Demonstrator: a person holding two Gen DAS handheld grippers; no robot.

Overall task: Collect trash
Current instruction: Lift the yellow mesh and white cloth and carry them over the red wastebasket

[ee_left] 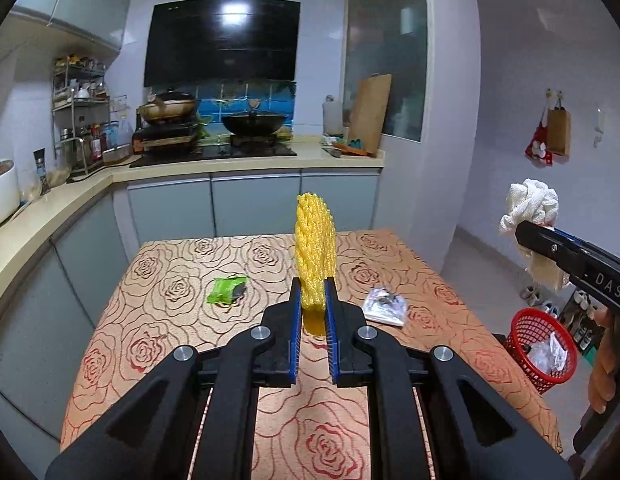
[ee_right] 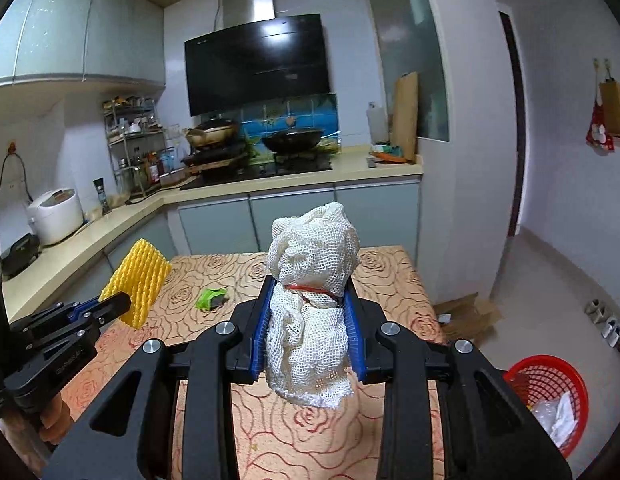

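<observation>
Left gripper (ee_left: 314, 300) first: its blue pads are clamped tight on a yellow foam net (ee_left: 315, 256), the kind of ribbed sleeve that wraps fruit. The sleeve stands upright out of the jaws, its lower end squeezed flat between them, its upper part fanning out above the fingertips, held in the air over the table (ee_left: 170, 264). From the right wrist camera the same piece shows side-on as a broad, ridged yellow slab, pinched at one bottom corner.

Over to the right gripper (ee_right: 310, 304) — its jaws stand a little wider, yet they are closed on a bulkier catch, a bundle of white mesh netting (ee_right: 314, 280). The pads press in on both sides of the bundle. A thin red band (ee_right: 310, 289) cinches it at the waist, so it puffs out above and hangs in a loose skirt below the fingers. It too is clear of the tabletop.

Two scraps lie on the rose-patterned cloth: a crumpled green wrapper (ee_left: 227, 289) towards the left and a clear plastic wrapper (ee_left: 386, 306) to the right, well apart from each other.

Down on the floor beside the table's right edge sits a red basket (ee_right: 550, 384) — crinkled clear plastic already inside it.
</observation>
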